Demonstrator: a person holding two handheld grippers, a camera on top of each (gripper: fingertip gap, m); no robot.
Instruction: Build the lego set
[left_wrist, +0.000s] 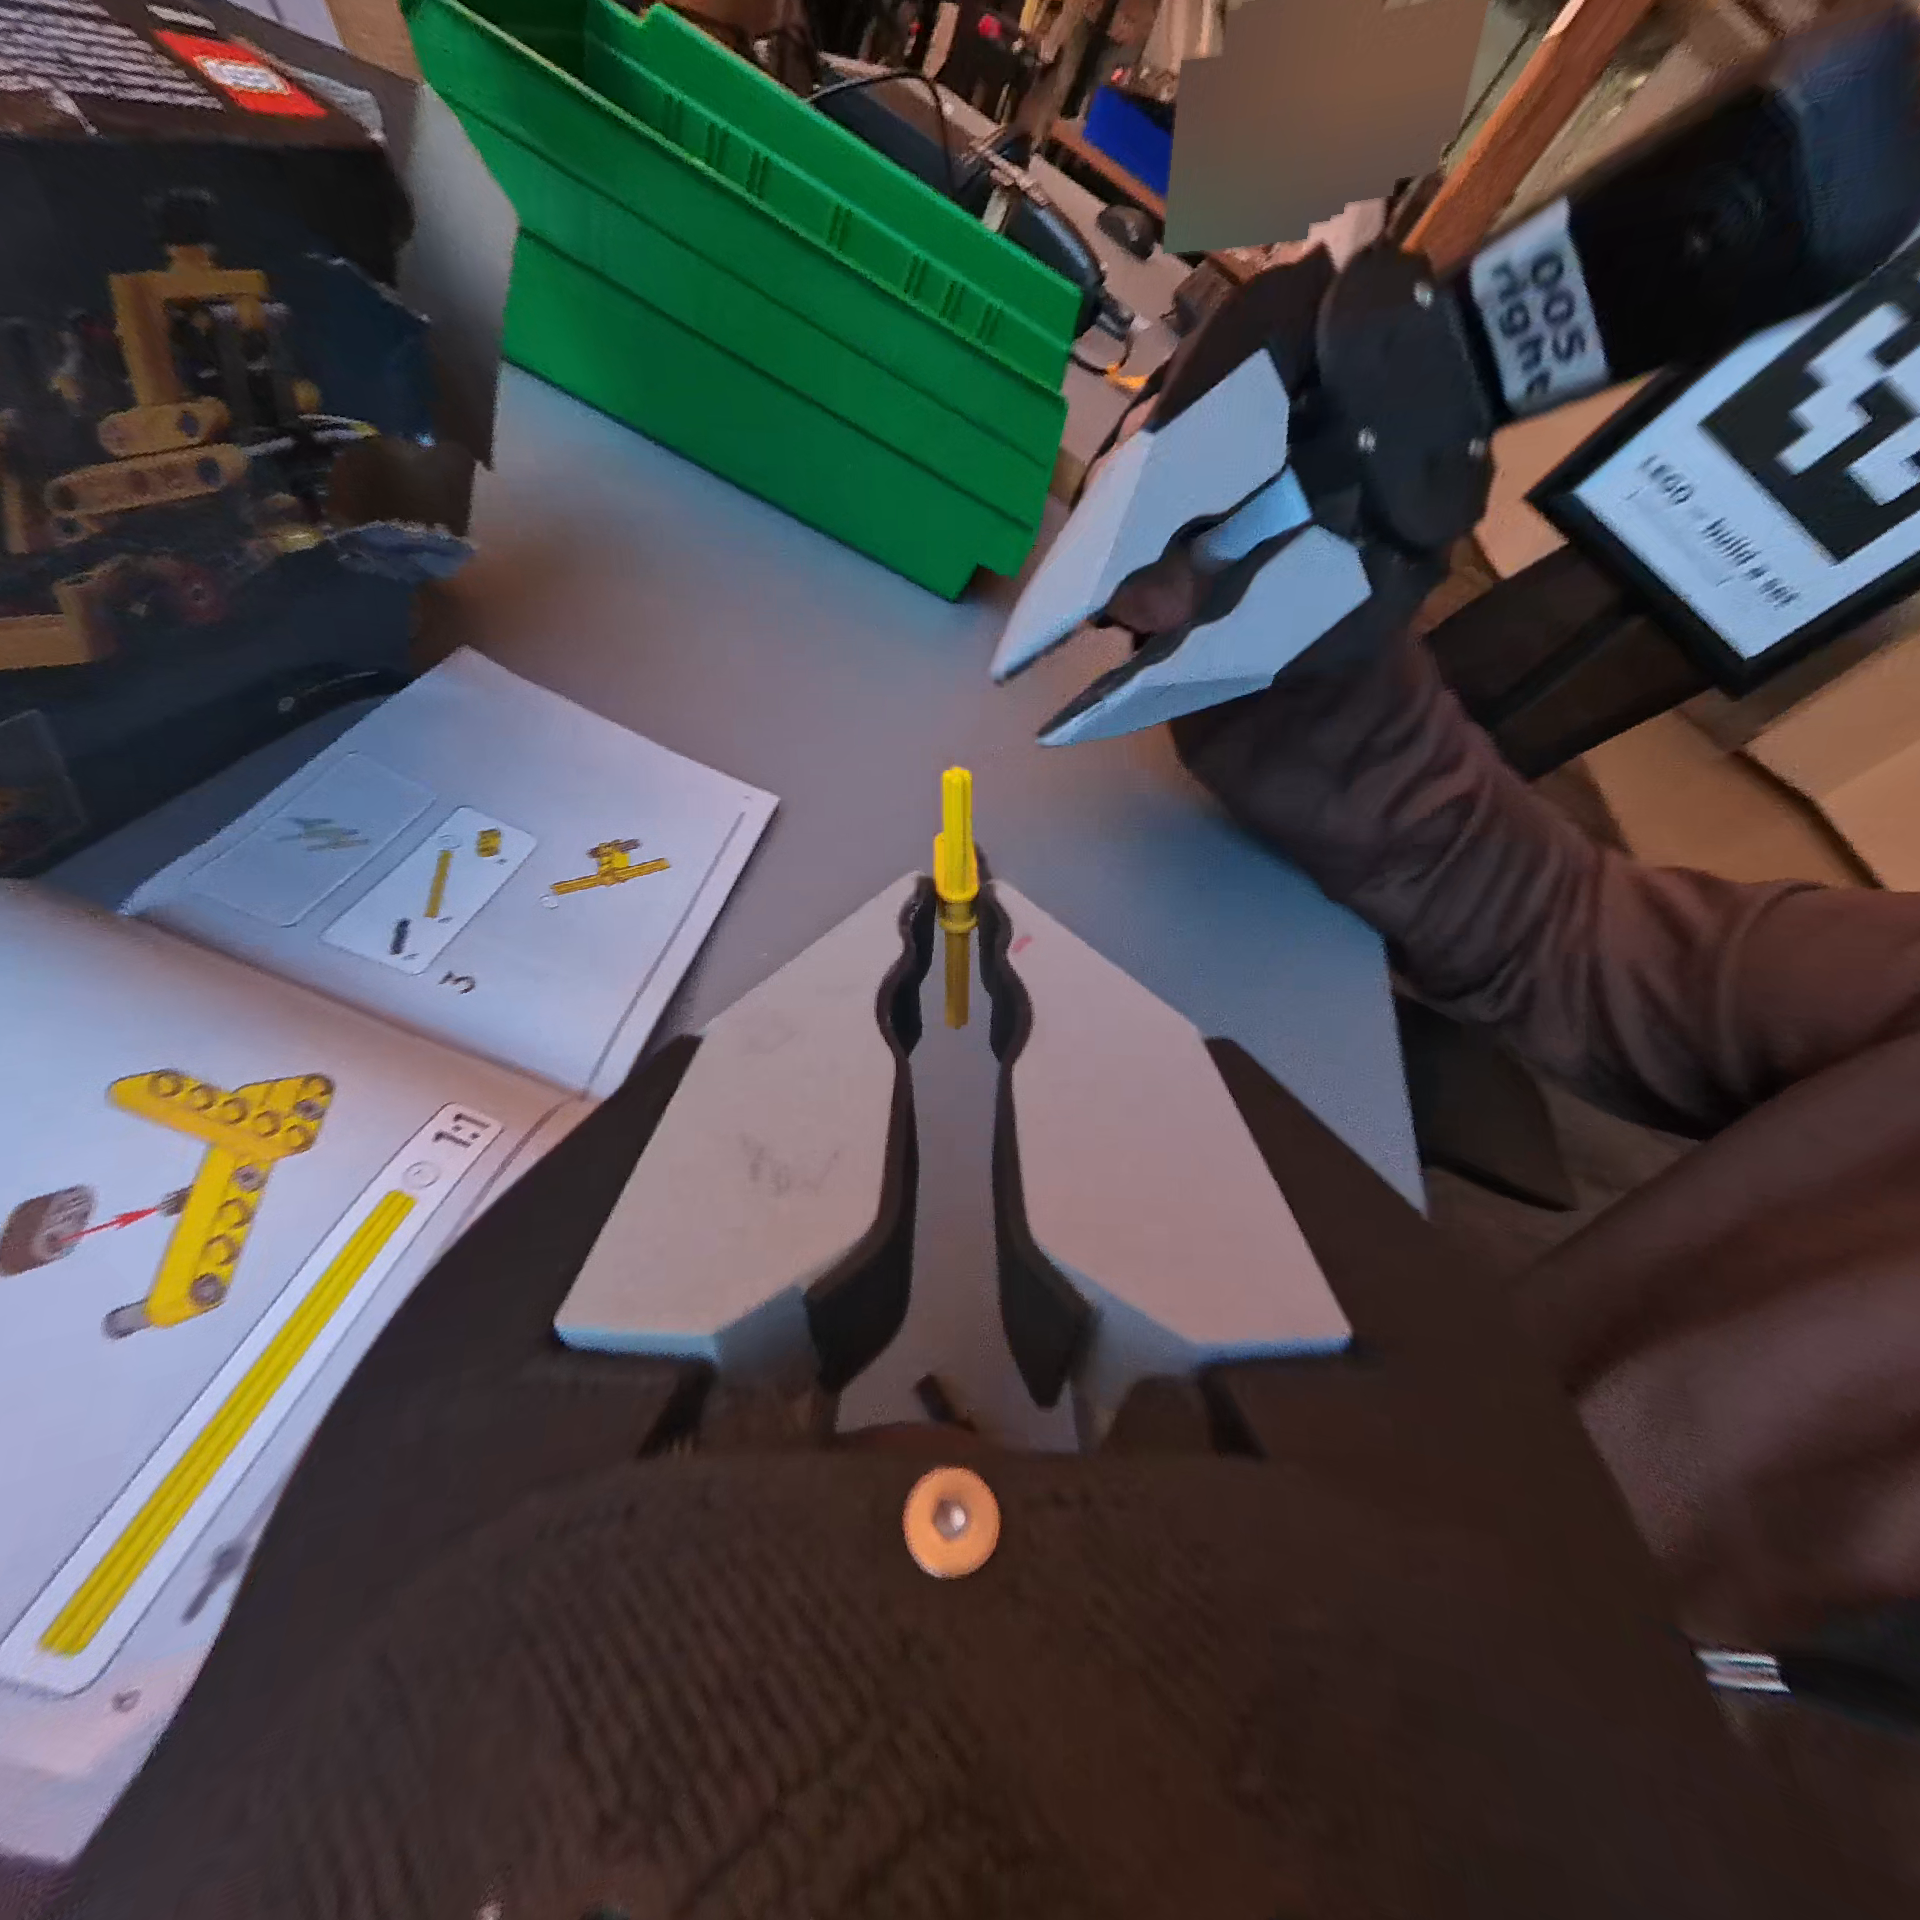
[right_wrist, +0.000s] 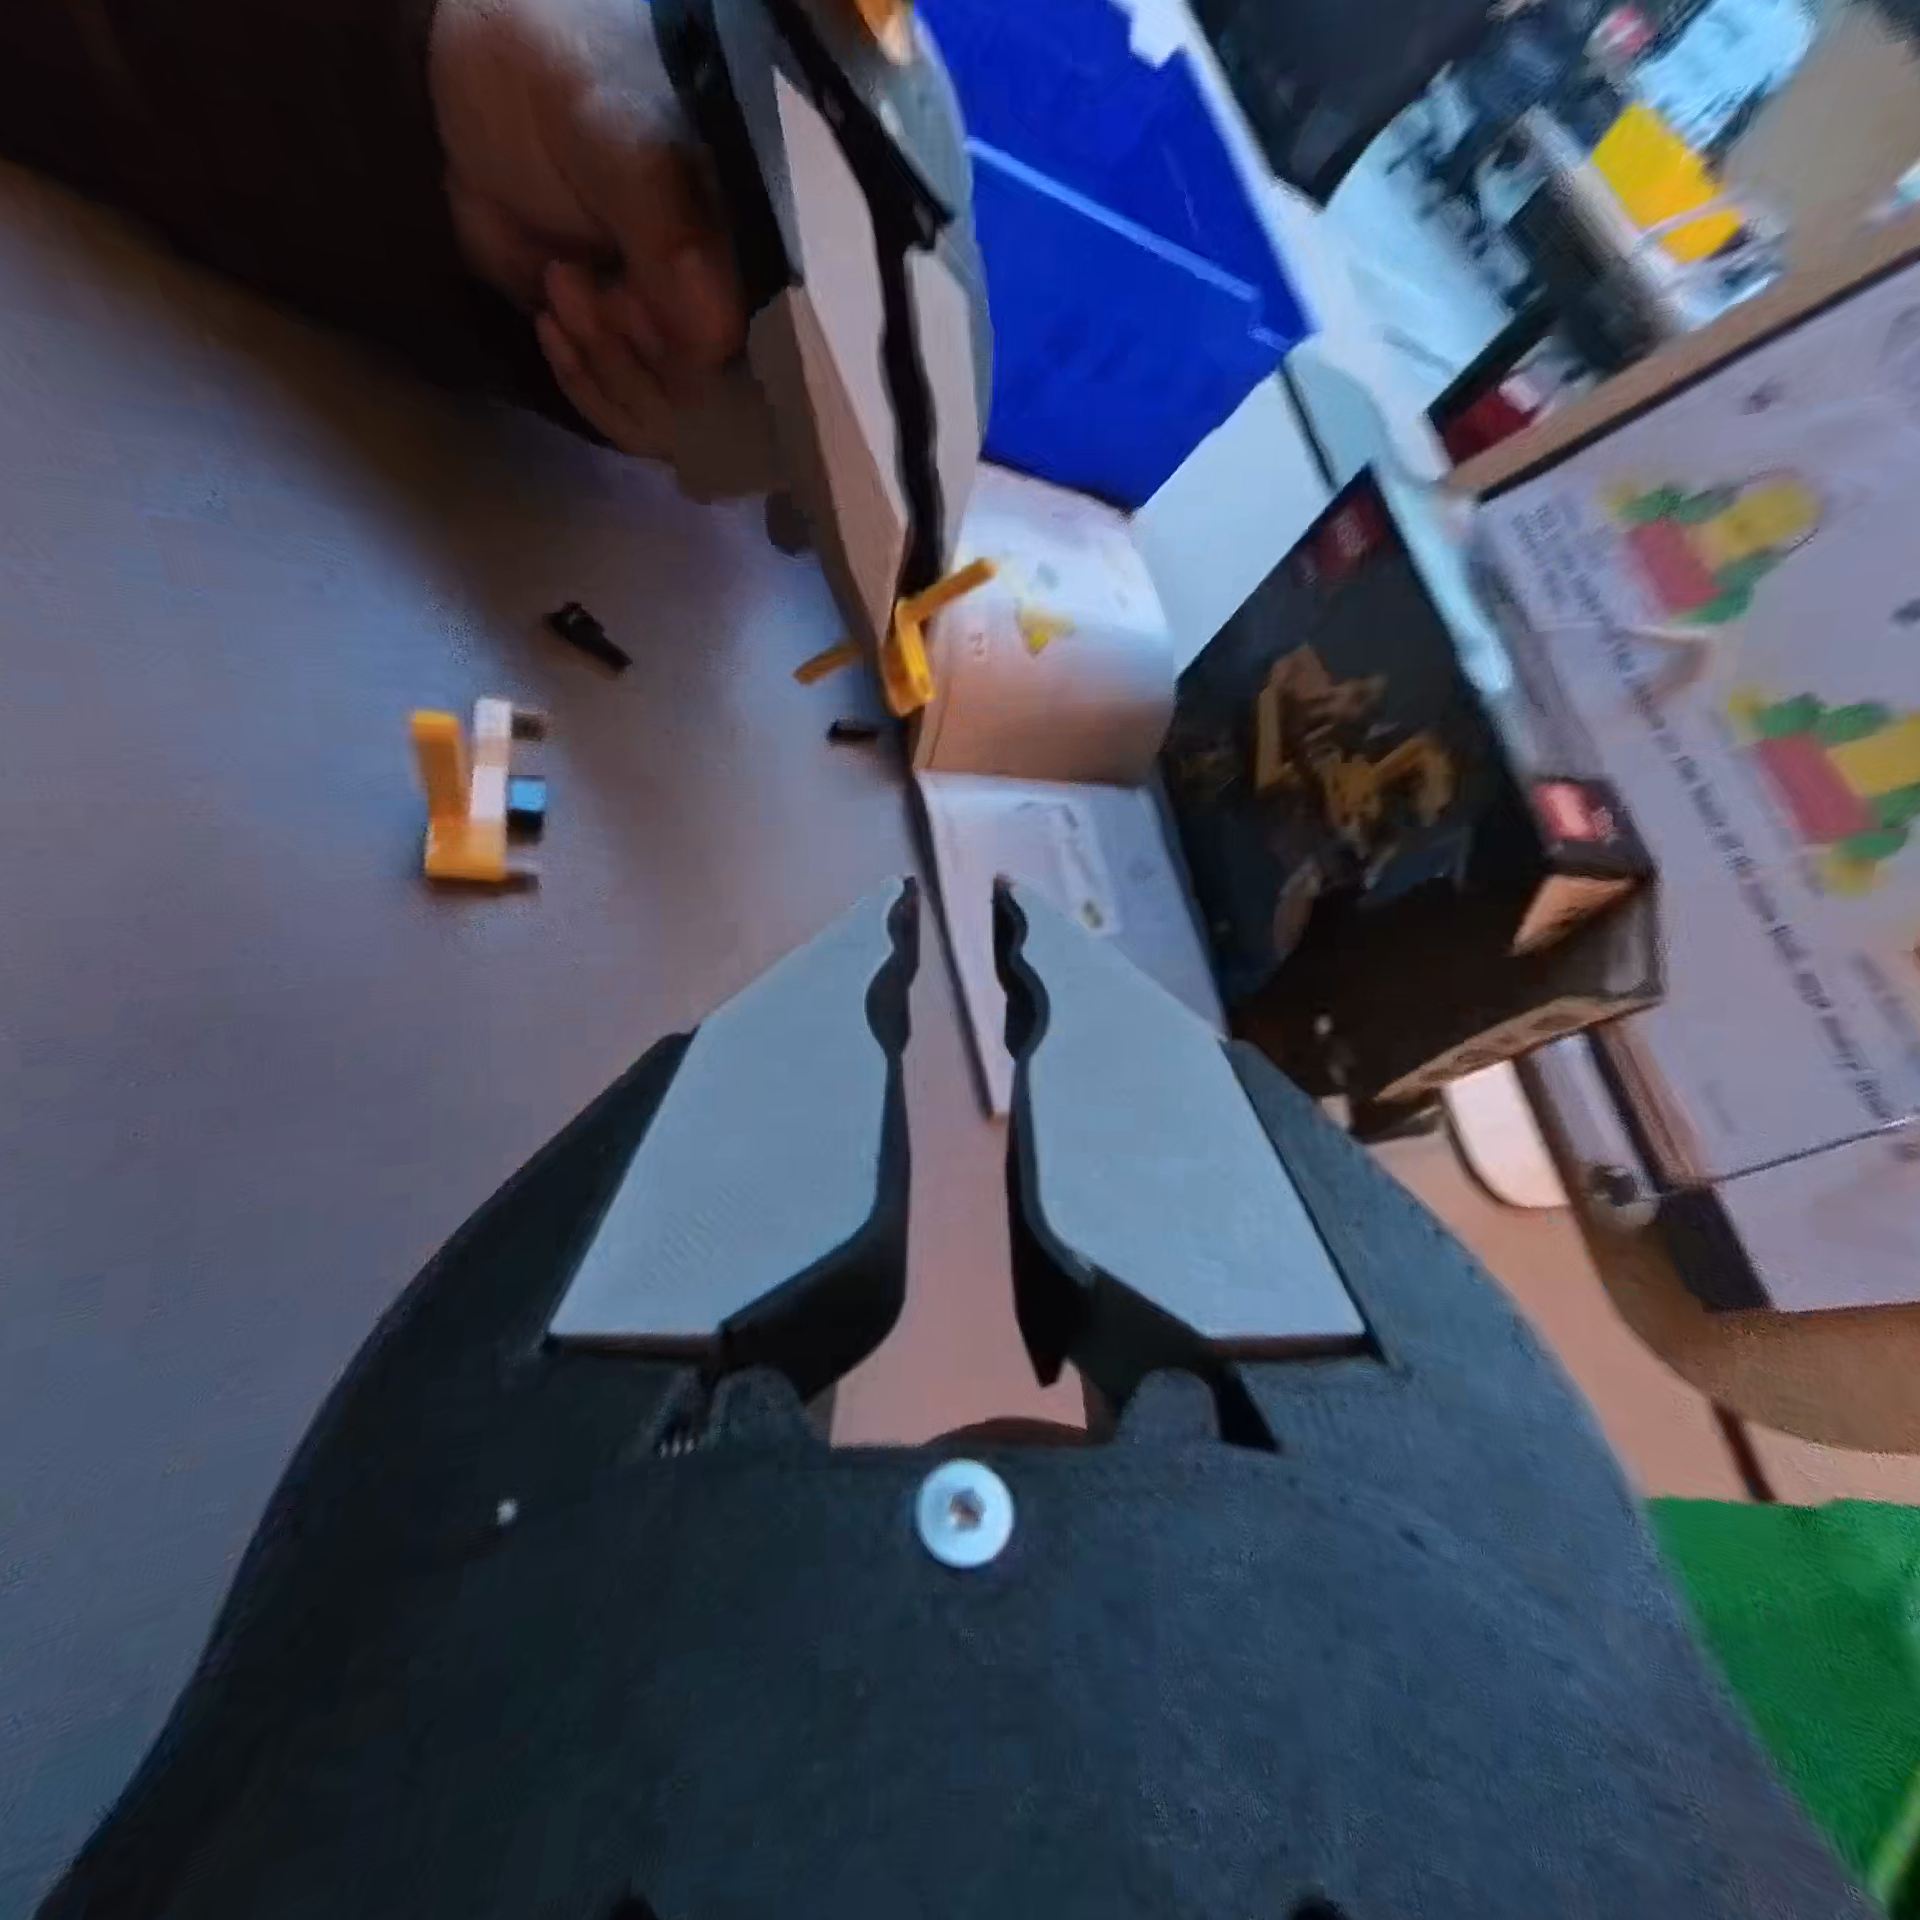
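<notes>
Axle (left_wrist: 955, 914) points forward between left fingers (left_wrist: 831, 1101) — pinched.

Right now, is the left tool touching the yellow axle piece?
Touching. In the left wrist view, the left tool is shut on the yellow axle piece, which is pinched between its tips and sticks out forward.

We've got a small yellow plastic axle-and-connector piece (left_wrist: 956, 883) pinched at the tips of the left gripper (left_wrist: 954, 906), axle pointing straight out along the jaws with a short cross part partway down. From the other side it reads as a little yellow cross (right_wrist: 906, 644) held above the grey surface (right_wrist: 260, 520). Loose bits down there: a yellow-and-white L-shaped sub-assembly (right_wrist: 473, 795) with a blue block stuck on, plus two small black pins, one (right_wrist: 587, 636) beside it and another (right_wrist: 854, 729) nearer the open instruction booklet (left_wrist: 468, 873).
</notes>
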